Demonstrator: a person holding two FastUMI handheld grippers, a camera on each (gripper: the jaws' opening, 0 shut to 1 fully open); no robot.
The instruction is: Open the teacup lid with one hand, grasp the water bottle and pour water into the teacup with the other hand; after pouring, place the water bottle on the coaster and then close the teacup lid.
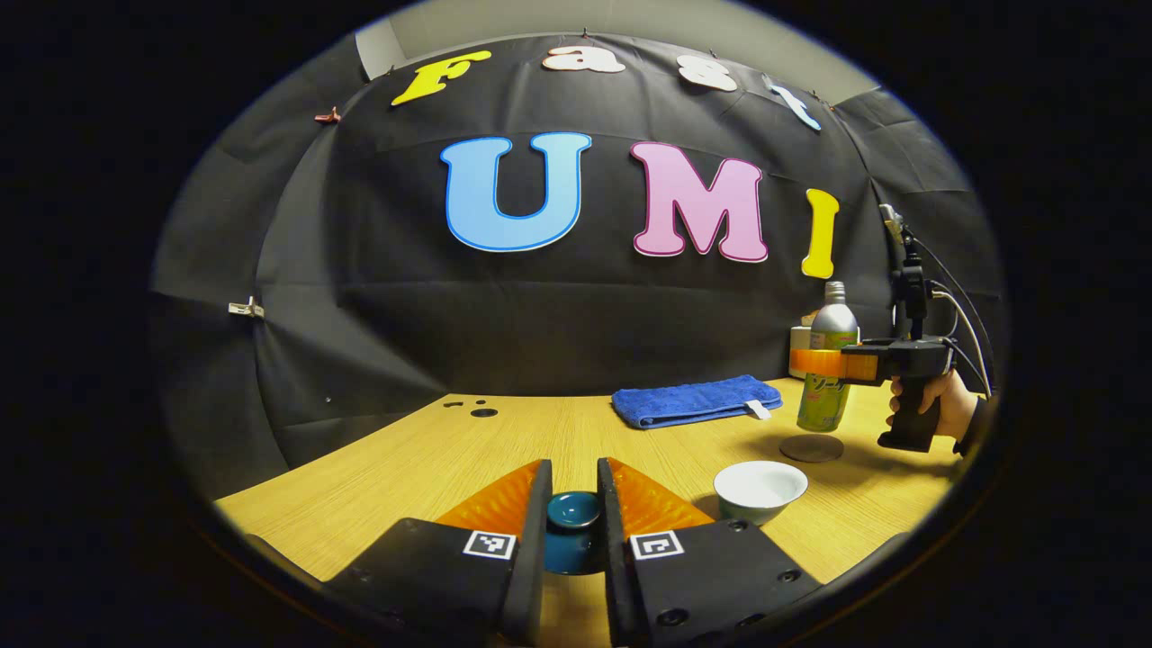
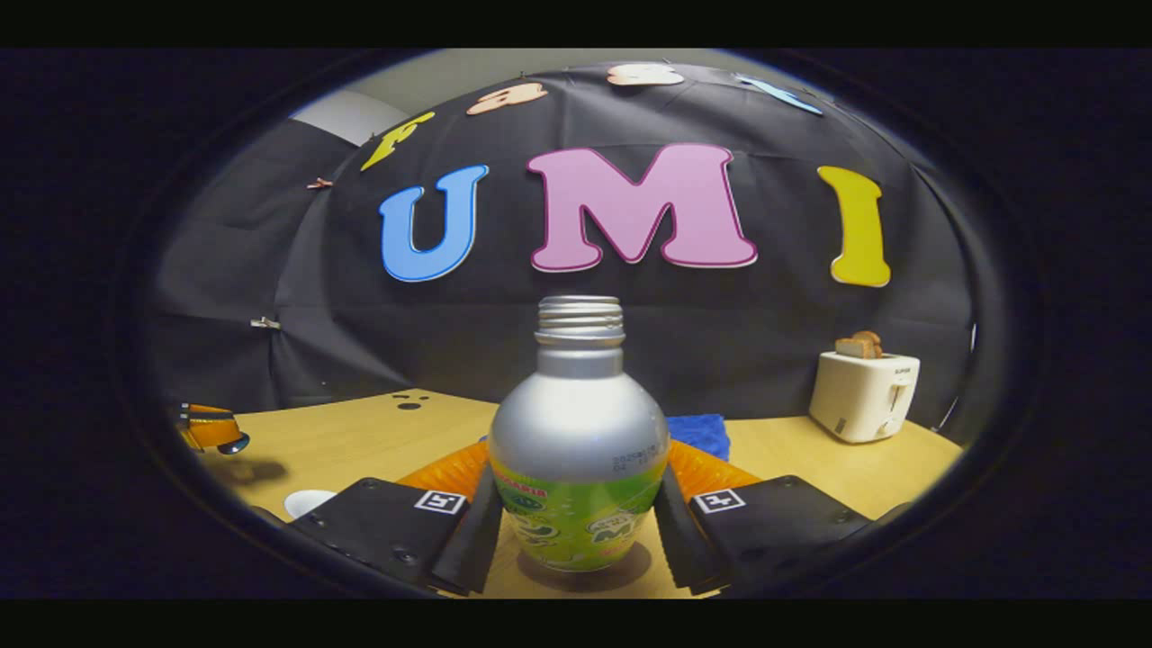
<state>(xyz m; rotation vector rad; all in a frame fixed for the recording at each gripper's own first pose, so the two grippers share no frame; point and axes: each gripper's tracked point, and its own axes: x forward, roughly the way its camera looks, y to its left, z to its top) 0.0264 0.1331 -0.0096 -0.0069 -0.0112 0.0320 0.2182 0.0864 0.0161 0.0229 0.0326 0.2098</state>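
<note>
Right gripper view: the right claw (image 2: 576, 526) pinches the water bottle (image 2: 576, 468) low on its slick, probably dentable body; the left claw (image 1: 573, 531) pinches the fragile teacup lid (image 1: 573, 513).

Right tool (image 2: 576, 522) grips the upright water bottle (image 2: 578, 468) above the table (image 2: 360, 441).

The left gripper (image 1: 573, 513) is held low and level, its two fingers closed in tight on the teacup lid (image 1: 573, 510). Off to its right, a hand (image 1: 936, 407) holds the right gripper (image 2: 576, 517) upright by its handle, fingers pressed against both sides of the water bottle (image 2: 577, 450).
</note>
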